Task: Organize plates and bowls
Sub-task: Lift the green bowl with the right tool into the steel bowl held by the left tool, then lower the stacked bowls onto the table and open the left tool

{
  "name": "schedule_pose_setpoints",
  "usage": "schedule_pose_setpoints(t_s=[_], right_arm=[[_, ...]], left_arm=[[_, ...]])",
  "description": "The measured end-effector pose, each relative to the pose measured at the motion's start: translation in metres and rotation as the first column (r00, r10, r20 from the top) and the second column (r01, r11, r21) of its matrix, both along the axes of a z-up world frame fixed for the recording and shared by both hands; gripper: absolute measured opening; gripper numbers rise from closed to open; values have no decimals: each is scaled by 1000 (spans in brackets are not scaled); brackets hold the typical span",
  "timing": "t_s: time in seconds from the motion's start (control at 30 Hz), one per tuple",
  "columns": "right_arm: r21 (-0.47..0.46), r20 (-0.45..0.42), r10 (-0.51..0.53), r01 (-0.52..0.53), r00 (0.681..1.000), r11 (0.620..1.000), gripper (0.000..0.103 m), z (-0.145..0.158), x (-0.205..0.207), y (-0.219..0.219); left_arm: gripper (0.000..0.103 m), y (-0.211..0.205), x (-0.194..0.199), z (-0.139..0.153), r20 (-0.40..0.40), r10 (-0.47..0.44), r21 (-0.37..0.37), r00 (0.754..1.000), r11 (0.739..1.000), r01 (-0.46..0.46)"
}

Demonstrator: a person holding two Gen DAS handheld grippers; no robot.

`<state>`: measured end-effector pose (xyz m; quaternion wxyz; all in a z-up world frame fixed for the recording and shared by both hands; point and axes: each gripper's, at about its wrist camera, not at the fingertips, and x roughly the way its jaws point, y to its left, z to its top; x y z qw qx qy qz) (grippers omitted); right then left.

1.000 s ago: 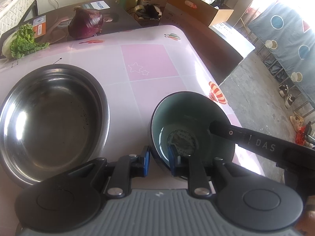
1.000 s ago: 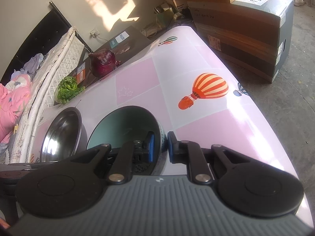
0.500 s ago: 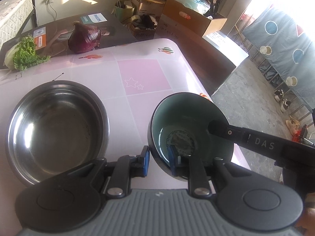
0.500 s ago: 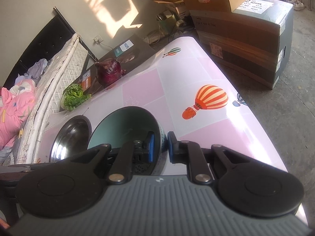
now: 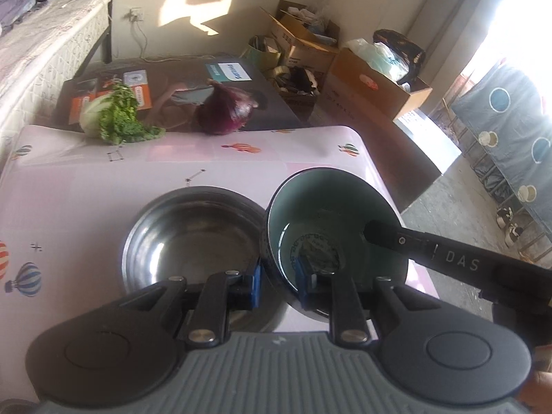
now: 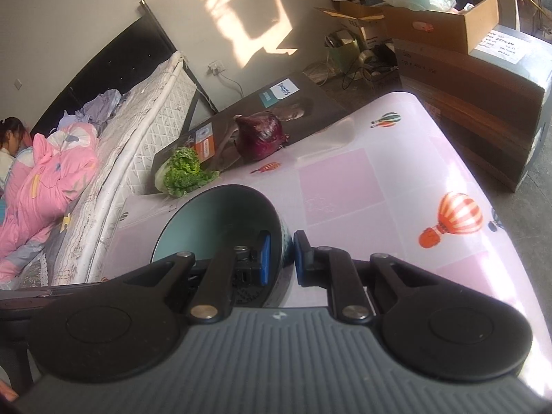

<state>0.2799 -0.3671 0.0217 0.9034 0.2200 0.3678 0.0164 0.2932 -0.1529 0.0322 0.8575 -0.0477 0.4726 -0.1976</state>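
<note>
A dark bowl with a teal inside is held in the air above the pink table, just right of a steel bowl that stands on the table. My left gripper is shut on the teal bowl's near rim. My right gripper is shut on the same bowl's right rim, one finger inside and one outside. The right gripper's finger shows inside the bowl in the left wrist view. The steel bowl is hidden in the right wrist view.
A lettuce and a purple cabbage lie at the table's far edge, by a flat dark box. Cardboard boxes stand on the floor beyond the table's right side. A mattress leans at the left.
Both grippers have lifted the teal bowl off the table and carried it left, toward the steel bowl. The steel bowl has not moved.
</note>
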Motion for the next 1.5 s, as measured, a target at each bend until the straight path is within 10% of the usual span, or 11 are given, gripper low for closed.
schedule_pose_setpoints(t_s=[0.67,0.9,1.1,1.5], right_arm=[[-8,-132,127,-129,983,992,17,-65,65,93],[-11,-48,143,-144,989,990,54,-36,49,92],[7,46,137,-138,989,990,67,2,0,92],[13,110,150,-152,983,988,81,21,-159,106]], left_arm=[[29,68,32,-58,-52,105,36,993,994,-103],[57,77,9,-21,48,87,3,995,996,-88],[82,106,-35,14,180,75,7,981,997,-77],[98,202,-154,21,346,83,94,935,988,-123]])
